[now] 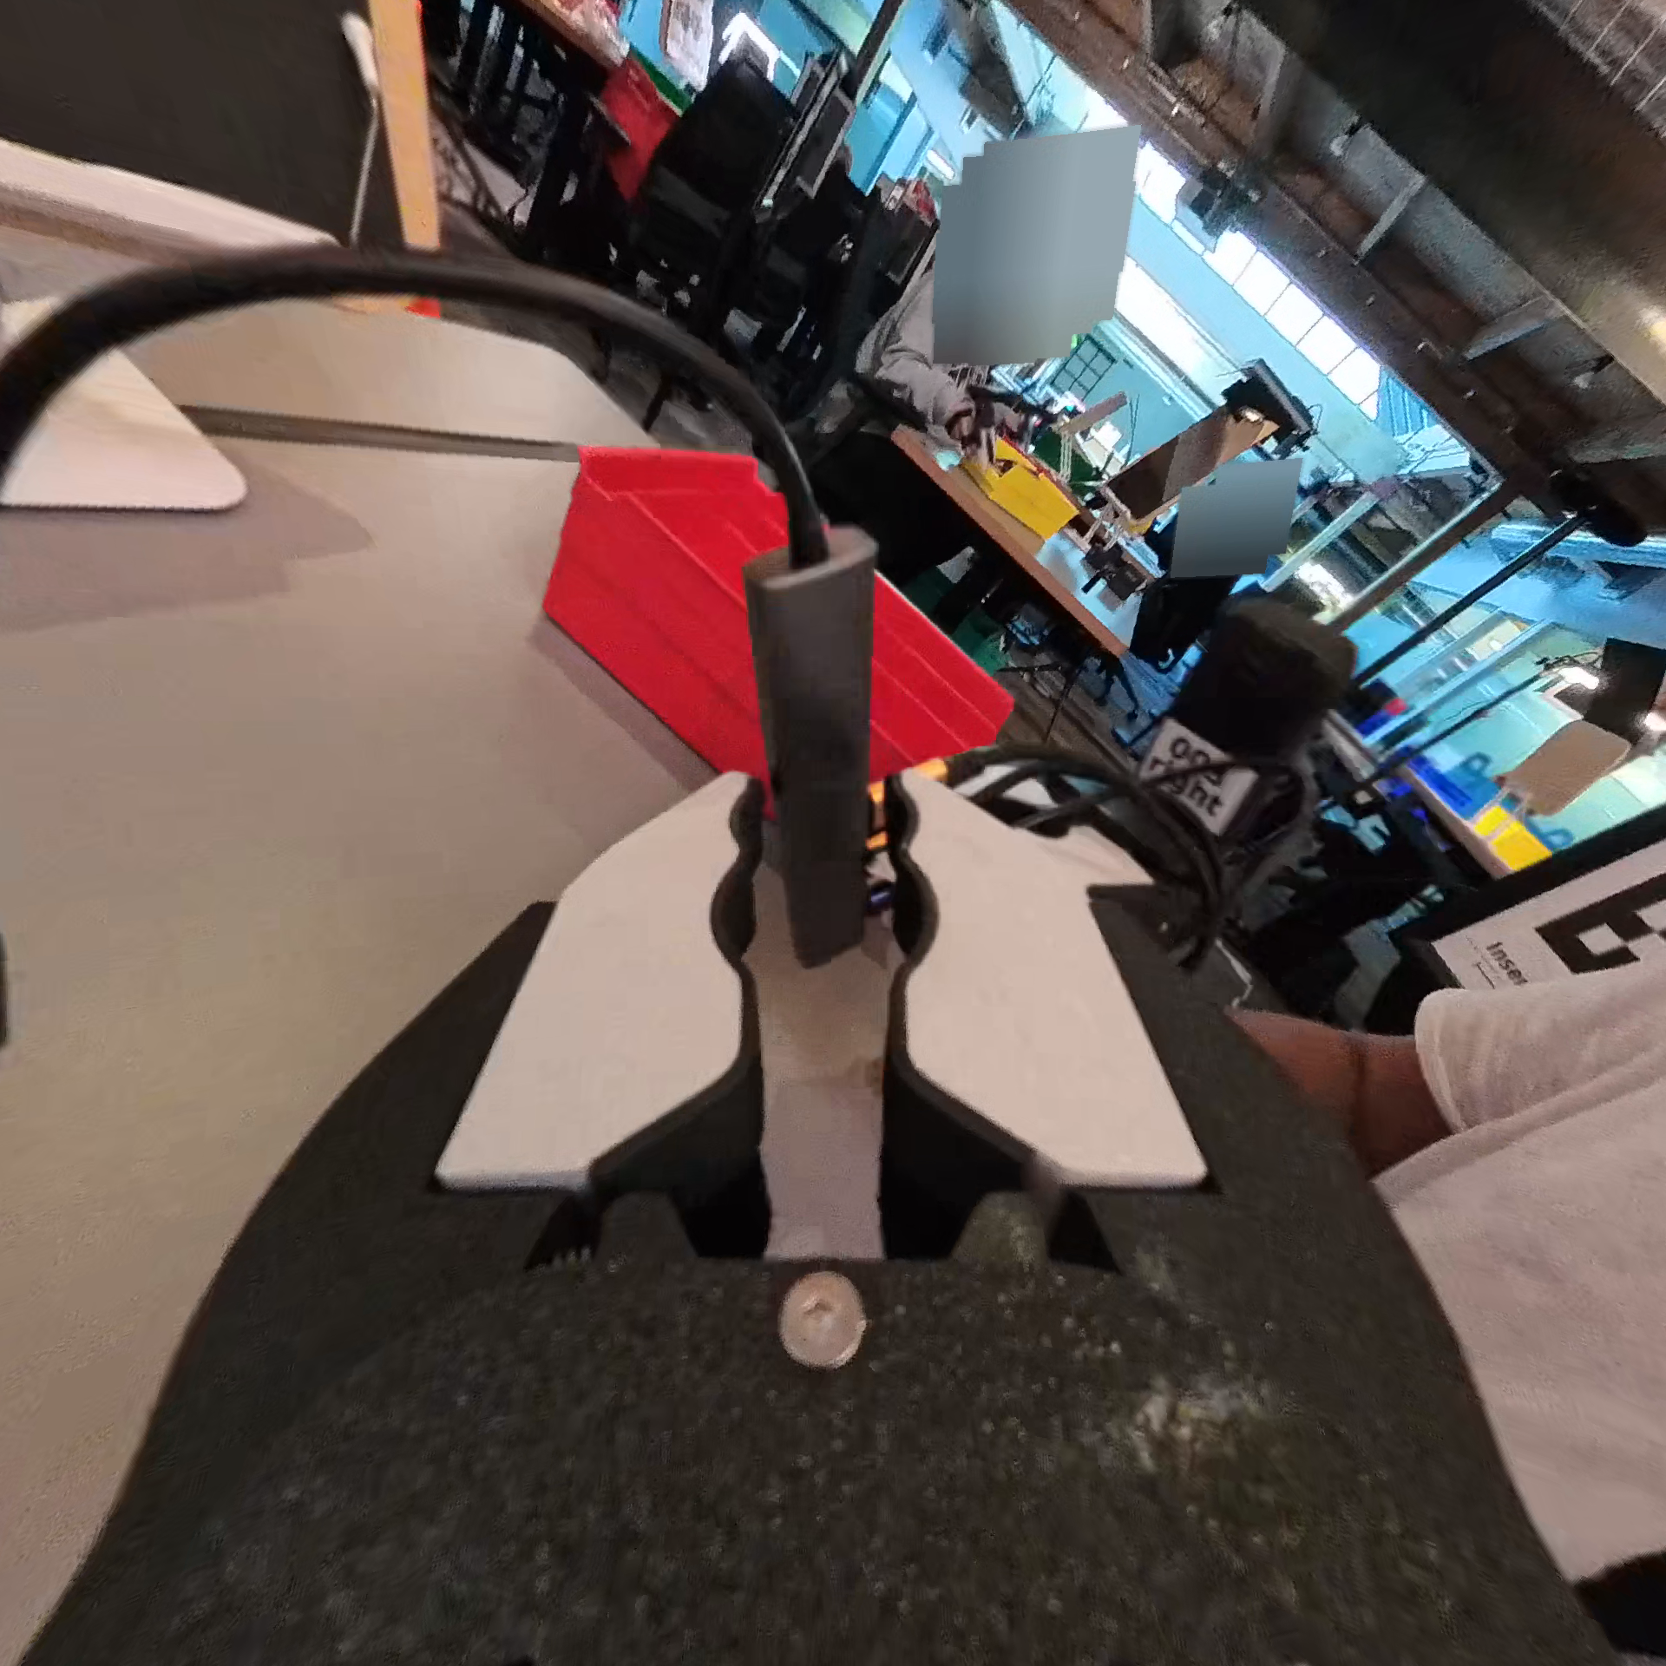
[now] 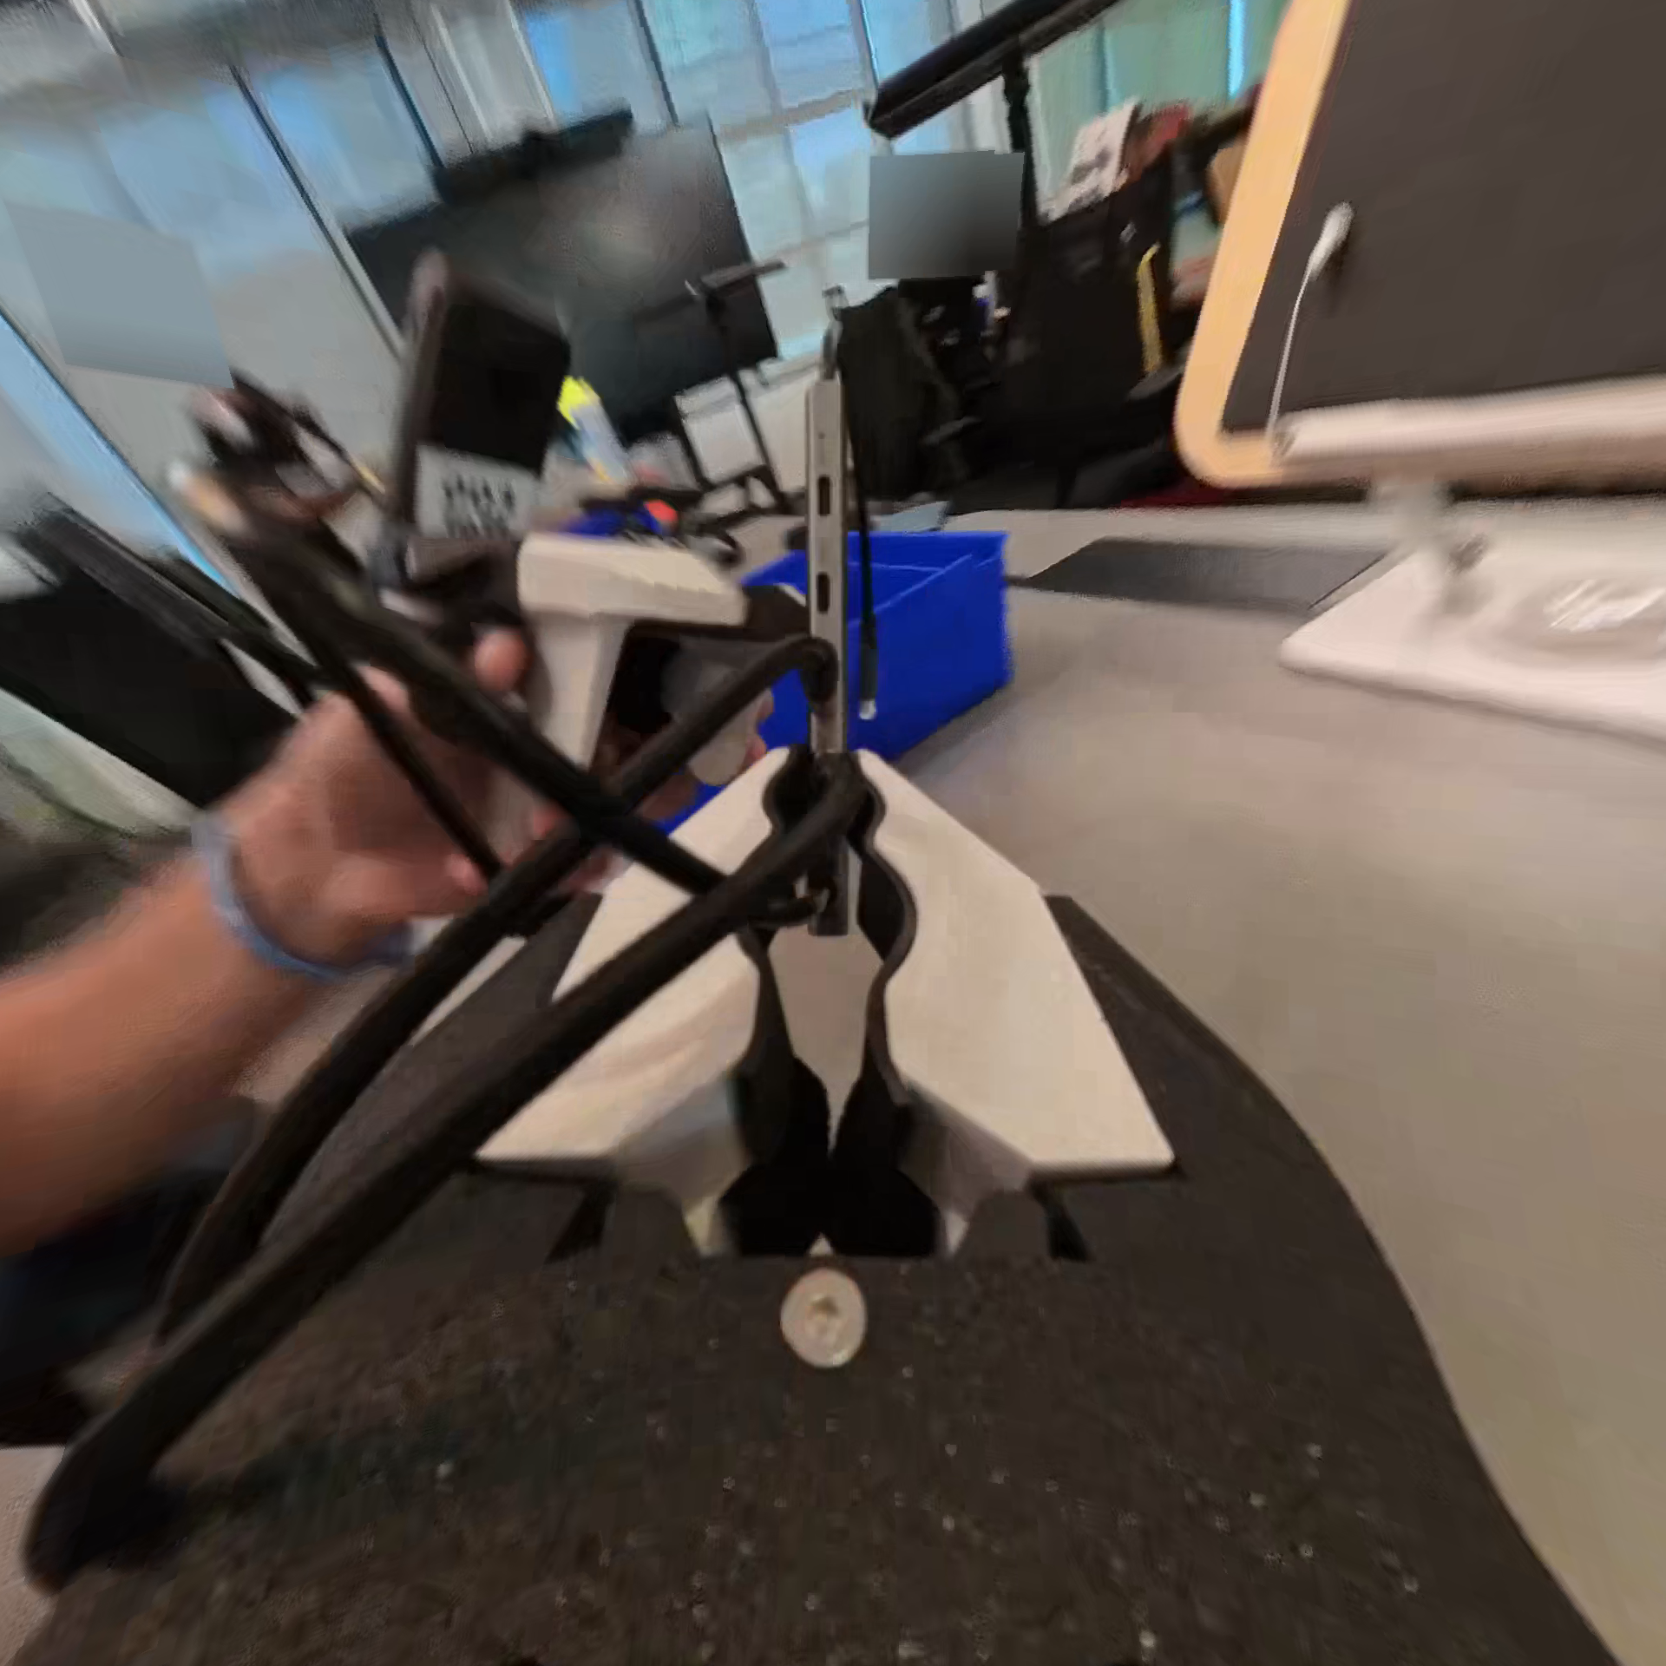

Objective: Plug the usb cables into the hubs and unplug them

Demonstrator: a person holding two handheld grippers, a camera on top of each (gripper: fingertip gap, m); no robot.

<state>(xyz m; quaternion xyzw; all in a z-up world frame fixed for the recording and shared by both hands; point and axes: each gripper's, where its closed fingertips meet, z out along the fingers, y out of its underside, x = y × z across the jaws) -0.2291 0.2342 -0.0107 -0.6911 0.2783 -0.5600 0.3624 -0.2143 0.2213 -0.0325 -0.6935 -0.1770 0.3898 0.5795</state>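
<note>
Left tool [image 1: 820, 888] jaws nearly closed, clamped on a dark grey flat slab-shaped hub [image 1: 811, 721]; hub stands on end between the fingers, its thick black round cable [image 1: 433, 288] leaving the top end and arching over to the left above the pale grey counter [image 1: 270, 811].

Right tool [image 2: 825, 847] jaws closed on the lower end of a slim silver metal hub [image 2: 825, 559], edge-on and upright, port slots visible down its narrow side. Thin black lead with a silver plug tip [image 2: 867, 631] hangs just right of that hub, tip free, not in any port. Several thick black cables [image 2: 541, 865] cross left of the hub; one meets its left edge low down. Can't tell from the blur whether it's seated.

Containers:
- Red plastic bin [image 1: 685, 622] on the counter directly behind the dark grey hub. Contents hidden from this angle.
- Blue plastic bin [image 2: 910, 622] on the counter directly behind the silver hub, with an inner divider. Nothing readable inside.

Writing: white card with black block marking [image 1: 1578, 929] right of the dark grey hub, plus a white printed tag [image 1: 1194, 780] on the far handle. Text skipped.

Person's bare hand with a blue wristband [image 2: 361, 829] left of the silver hub, gripping the other white handle, blurred.
</note>
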